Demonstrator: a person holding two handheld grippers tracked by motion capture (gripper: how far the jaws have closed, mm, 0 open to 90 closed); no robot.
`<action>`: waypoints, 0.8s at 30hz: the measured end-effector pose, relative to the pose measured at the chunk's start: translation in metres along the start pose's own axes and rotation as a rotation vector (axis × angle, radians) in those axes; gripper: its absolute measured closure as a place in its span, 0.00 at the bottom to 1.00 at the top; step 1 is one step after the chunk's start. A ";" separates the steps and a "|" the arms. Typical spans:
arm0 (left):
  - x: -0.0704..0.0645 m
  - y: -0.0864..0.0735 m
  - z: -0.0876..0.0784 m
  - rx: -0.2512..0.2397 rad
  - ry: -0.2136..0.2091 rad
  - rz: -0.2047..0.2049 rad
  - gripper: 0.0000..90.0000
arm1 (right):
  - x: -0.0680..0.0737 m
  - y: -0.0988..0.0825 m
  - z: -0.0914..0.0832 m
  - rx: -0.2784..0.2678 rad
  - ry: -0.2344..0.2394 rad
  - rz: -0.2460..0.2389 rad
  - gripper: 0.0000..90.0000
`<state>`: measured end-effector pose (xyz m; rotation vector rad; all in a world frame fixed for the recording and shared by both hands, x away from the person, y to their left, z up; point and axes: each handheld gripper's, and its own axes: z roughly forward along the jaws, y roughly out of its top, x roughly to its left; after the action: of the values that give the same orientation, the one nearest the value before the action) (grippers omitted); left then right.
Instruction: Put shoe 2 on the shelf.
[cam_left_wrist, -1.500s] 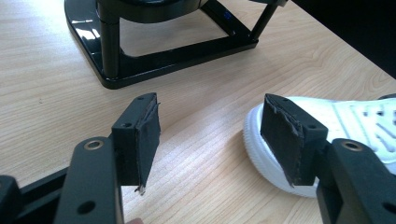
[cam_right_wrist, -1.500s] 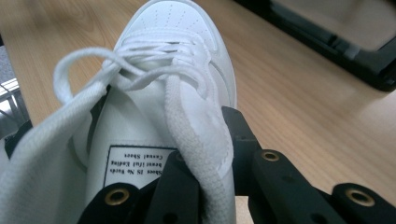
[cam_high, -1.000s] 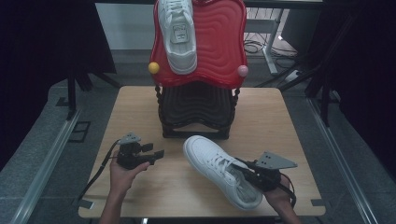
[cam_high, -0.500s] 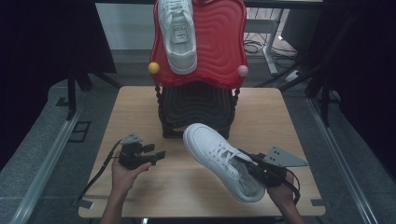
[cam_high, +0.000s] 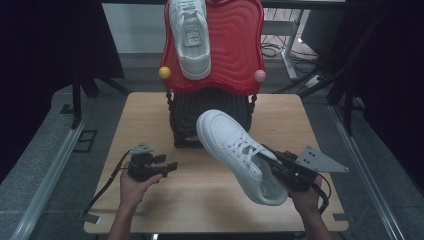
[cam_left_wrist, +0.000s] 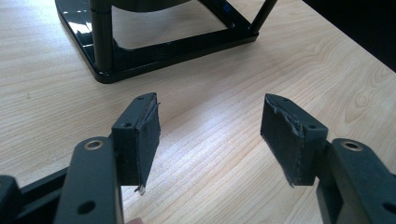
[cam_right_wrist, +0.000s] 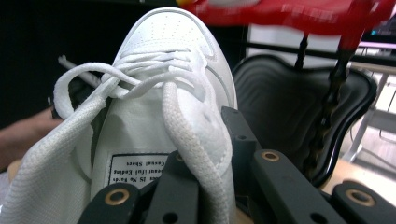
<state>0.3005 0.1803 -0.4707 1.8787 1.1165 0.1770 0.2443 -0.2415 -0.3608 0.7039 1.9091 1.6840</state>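
Observation:
My right gripper (cam_high: 282, 172) is shut on a white sneaker (cam_high: 235, 150) near its tongue and collar. It holds the shoe off the table, toe pointing up toward the rack. In the right gripper view the sneaker (cam_right_wrist: 159, 93) sits between the black jaws of my right gripper (cam_right_wrist: 205, 158), with its laces loose and the tongue label showing. My left gripper (cam_high: 167, 165) rests low at the table's left, open with nothing in it. In the left gripper view my left gripper (cam_left_wrist: 210, 135) has only bare wood between its pads.
A shoe rack stands at the table's back: a red wavy top shelf (cam_high: 235, 45) carries a second white sneaker (cam_high: 190, 35), and a black shelf (cam_high: 210, 107) sits below. Its black base (cam_left_wrist: 140, 56) lies ahead of the left gripper. Yellow (cam_high: 164, 72) and pink (cam_high: 260, 75) knobs flank the red shelf.
The right gripper has risen with the white sneaker, which has come off the table with its toe nearer the rack. The left gripper has stayed put.

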 end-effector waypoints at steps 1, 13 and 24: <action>0.000 0.000 0.000 0.002 -0.001 0.000 0.42 | -0.001 0.007 -0.001 -0.022 -0.009 0.000 0.94; 0.001 -0.001 0.001 -0.002 -0.012 -0.017 0.42 | -0.010 0.040 0.003 -0.123 -0.039 0.010 0.94; 0.006 -0.003 -0.001 -0.013 -0.004 -0.035 0.42 | -0.020 0.059 0.014 -0.179 -0.078 0.039 0.94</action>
<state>0.3016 0.1859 -0.4737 1.8459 1.1423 0.1604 0.2719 -0.2386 -0.3029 0.7284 1.6774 1.7975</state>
